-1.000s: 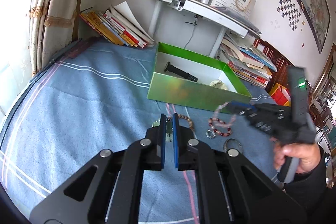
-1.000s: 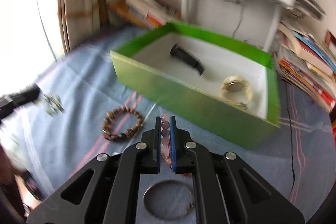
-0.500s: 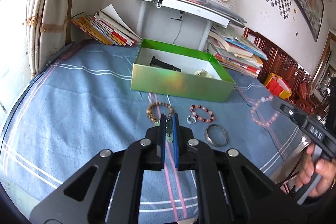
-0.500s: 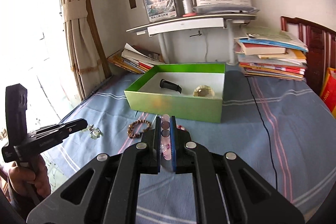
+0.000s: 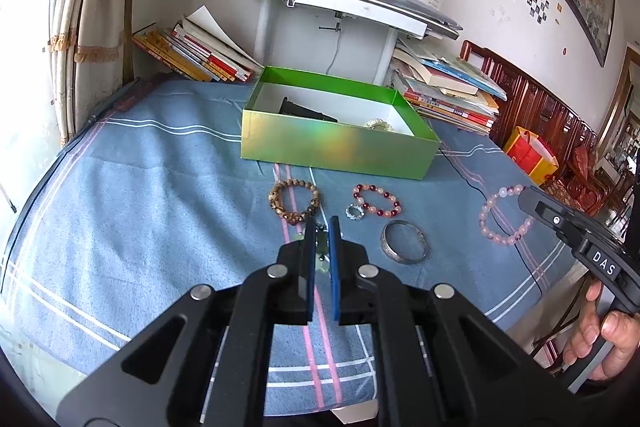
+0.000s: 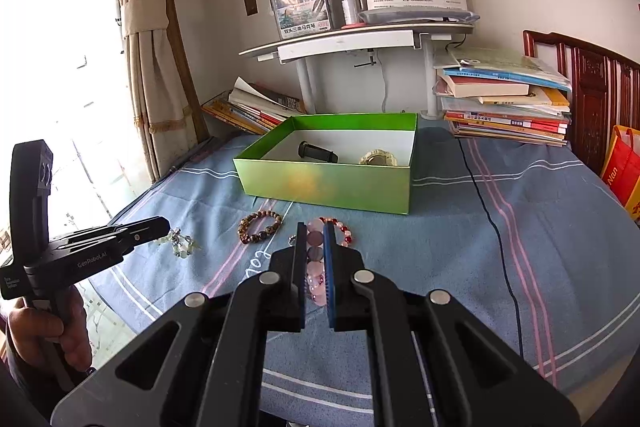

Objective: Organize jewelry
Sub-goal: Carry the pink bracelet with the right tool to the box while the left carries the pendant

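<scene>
Blue bedspread | loose: three bracelets, one bangle, one ring

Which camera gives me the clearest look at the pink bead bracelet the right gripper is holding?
The left wrist view: the pink bead bracelet hangs as a full open loop from the right gripper, seen from the side. In the right wrist view only a few of its beads show, pinched between the right gripper's blue pads; the rest is hidden.
</scene>
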